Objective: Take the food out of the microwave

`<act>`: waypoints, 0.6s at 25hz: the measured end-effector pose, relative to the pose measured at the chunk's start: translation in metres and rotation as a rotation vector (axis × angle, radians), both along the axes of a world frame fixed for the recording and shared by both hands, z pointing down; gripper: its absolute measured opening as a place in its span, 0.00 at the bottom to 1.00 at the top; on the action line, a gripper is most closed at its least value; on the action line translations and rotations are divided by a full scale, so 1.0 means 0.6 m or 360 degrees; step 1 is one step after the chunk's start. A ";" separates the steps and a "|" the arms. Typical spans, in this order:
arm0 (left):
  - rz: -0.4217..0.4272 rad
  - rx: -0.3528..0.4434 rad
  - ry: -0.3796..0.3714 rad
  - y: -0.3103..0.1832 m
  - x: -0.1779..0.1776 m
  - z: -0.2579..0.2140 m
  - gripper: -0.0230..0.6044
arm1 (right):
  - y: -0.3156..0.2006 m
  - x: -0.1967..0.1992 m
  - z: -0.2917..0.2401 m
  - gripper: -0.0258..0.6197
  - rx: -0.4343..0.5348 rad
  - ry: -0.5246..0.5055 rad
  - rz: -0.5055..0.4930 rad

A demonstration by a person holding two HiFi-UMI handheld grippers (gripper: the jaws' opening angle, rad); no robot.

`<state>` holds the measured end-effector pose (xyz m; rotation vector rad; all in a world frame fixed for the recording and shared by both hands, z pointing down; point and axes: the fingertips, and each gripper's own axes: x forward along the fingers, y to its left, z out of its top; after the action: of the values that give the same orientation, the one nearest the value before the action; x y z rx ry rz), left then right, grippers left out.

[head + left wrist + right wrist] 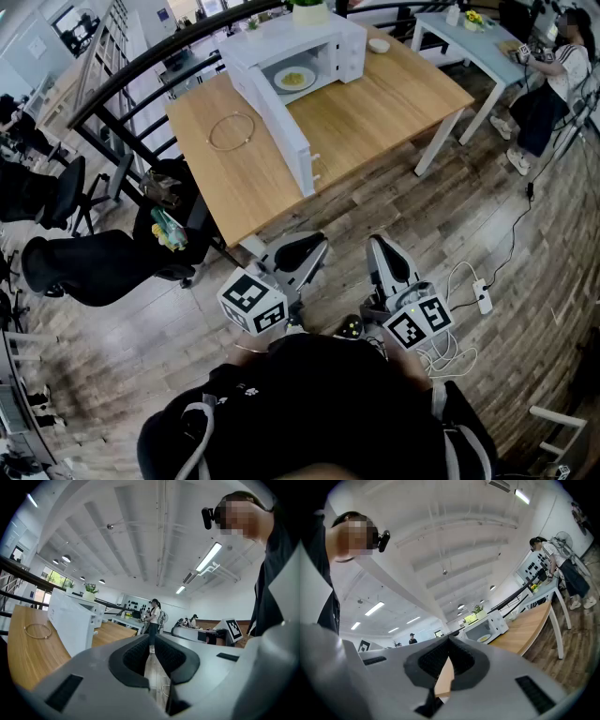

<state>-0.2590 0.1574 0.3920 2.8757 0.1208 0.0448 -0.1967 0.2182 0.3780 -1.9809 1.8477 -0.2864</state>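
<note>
A white microwave (309, 52) stands at the far side of a wooden table (375, 103), its door (281, 127) swung wide open toward me. Inside lies a white plate of yellowish food (294, 79). Both grippers hang low by my body, well short of the table. My left gripper (305, 248) and right gripper (382, 248) are shut, with nothing between the pads. The left gripper view shows its gripper (151, 638) with the microwave door (70, 623) off to the left. In the right gripper view the gripper (449, 641) points toward the microwave (487, 626) and the plate (484, 638).
A thin metal ring (231, 131) lies on the table's left part and a small white bowl (379, 45) sits right of the microwave. Black chairs (103, 262) stand at the left. A power strip (483, 295) with cables lies on the floor. A person (553, 75) stands by a second table.
</note>
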 end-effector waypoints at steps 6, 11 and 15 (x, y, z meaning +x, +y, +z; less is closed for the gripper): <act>0.0001 -0.0001 0.0003 0.014 0.015 -0.001 0.08 | 0.016 0.018 0.001 0.04 0.0008 -0.0006 0.0015; 0.0004 -0.0009 0.0008 0.033 0.037 -0.004 0.08 | 0.042 0.044 0.002 0.04 0.0026 -0.0037 0.0042; 0.0002 -0.0013 -0.0002 0.052 0.059 0.000 0.08 | 0.067 0.064 0.005 0.04 0.0051 -0.0063 0.0046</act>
<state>-0.2234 0.1886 0.3921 2.8674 0.1223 0.0464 -0.1582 0.2584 0.3807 -1.9648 1.7867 -0.2840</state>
